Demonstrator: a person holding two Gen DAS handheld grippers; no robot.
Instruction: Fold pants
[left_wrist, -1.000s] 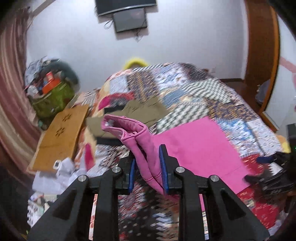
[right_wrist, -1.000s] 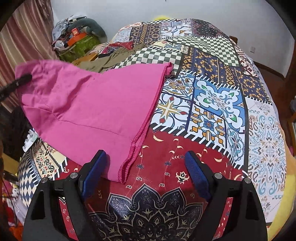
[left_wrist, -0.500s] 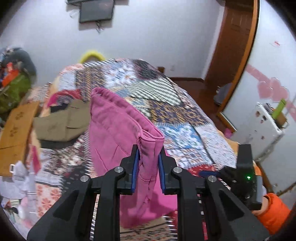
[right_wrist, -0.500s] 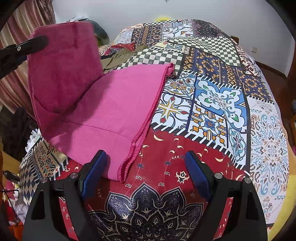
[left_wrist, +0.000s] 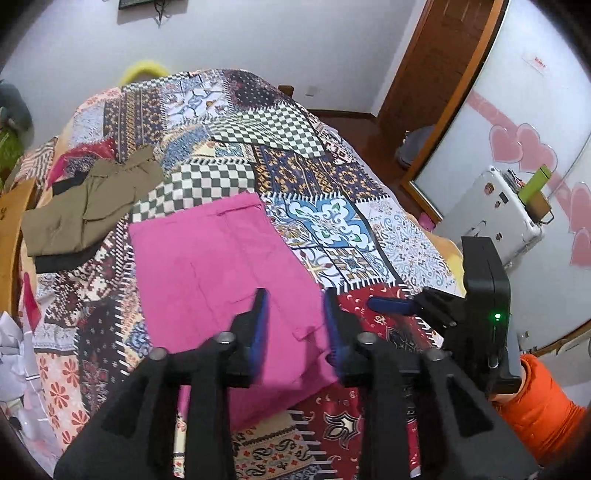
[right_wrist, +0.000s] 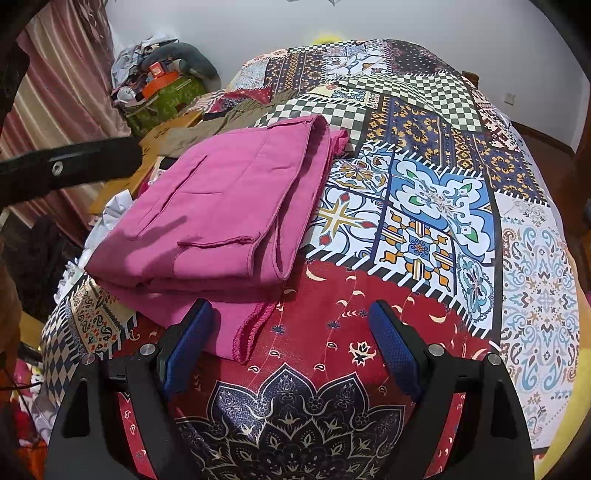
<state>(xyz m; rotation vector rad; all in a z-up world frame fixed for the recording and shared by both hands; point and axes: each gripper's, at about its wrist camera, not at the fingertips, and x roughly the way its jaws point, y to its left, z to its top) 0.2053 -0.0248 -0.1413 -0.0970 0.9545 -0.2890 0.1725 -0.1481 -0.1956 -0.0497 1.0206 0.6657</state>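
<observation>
With both the left gripper (left_wrist: 295, 319) and the right gripper (right_wrist: 290, 347) spread and holding nothing, the folded pink pants (right_wrist: 221, 206) lie on the bed (right_wrist: 424, 206) just ahead of the fingers, whose withdrawal could drag the uneven top layer askew.

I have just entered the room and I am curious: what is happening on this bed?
A person with two handheld grippers is folding pink pants on a patchwork bedspread. The pants lie doubled over. The left gripper hovers open above them, holding nothing. The right gripper is open near their front edge. Olive pants lie aside.
</observation>
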